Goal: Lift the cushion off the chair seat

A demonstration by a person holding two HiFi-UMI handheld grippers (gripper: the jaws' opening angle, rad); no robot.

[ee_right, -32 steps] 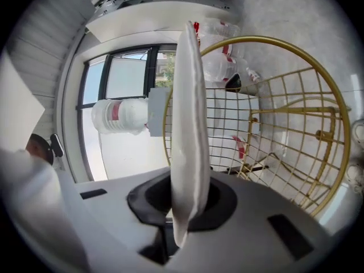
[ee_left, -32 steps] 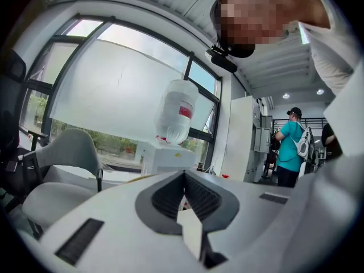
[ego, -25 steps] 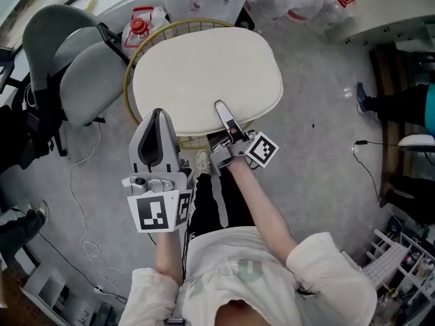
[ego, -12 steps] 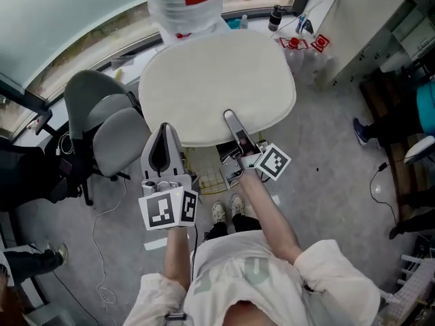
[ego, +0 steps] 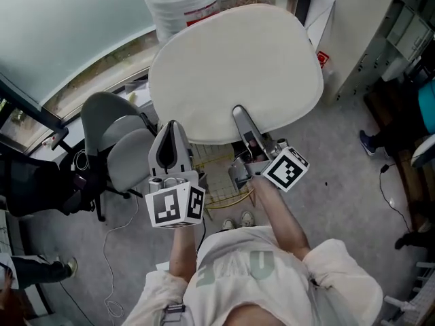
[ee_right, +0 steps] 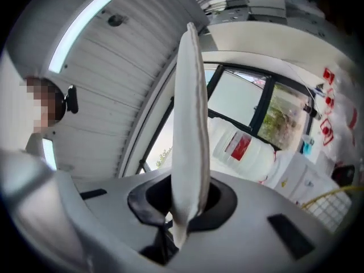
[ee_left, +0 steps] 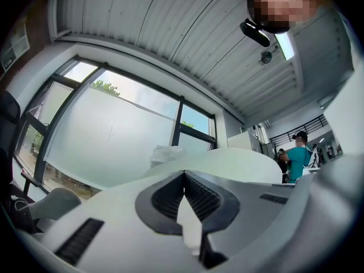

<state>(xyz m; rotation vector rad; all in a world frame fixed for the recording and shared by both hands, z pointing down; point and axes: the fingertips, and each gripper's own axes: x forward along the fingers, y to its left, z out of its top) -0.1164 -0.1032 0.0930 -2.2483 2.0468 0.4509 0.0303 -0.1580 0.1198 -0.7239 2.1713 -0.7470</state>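
The cushion [ego: 234, 73] is up in the air toward 12 o'clock, clear of the wire chair [ego: 221, 182] below at 6. The left gripper [ego: 171, 129] pinches the cushion's near rim at about 7 o'clock and the right gripper [ego: 241, 117] at 6, each pair of jaws clamped on the fabric. A grey chair [ego: 119, 141] stands at 9.

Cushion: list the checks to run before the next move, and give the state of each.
1. Right hand-held gripper shut on the cushion's near edge: ok.
2. Left hand-held gripper shut on the same edge: ok.
3. Cushion off the wire chair, which shows underneath: ok.
4. Cushion's far edge clear of the white bag: cannot tell.
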